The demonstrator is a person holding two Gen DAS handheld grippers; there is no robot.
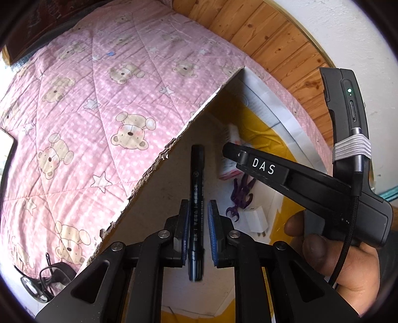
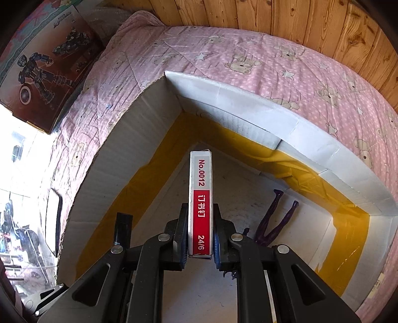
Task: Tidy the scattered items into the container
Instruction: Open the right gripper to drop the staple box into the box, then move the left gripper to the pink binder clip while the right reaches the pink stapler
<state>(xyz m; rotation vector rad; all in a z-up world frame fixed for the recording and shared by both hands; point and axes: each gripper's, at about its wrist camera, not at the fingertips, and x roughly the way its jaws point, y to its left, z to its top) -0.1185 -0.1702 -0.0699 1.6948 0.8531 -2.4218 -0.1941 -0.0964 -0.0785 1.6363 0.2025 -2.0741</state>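
Note:
My left gripper hangs over the open cardboard box. A black marker pen stands upright between its blue pads, and a gap shows beside the pen, so the jaws are open. My right gripper points down into the same cardboard box. A white and red staple box stands on end between its pads, with a thin gap at each side. On the box floor lie a purple toy figure and a white charger plug.
The box sits on a pink quilt printed with bears, and its inner walls carry yellow tape. Spectacles lie on the quilt at the near left. A toy robot carton stands at the far left by a wooden wall. A hand holds the right gripper.

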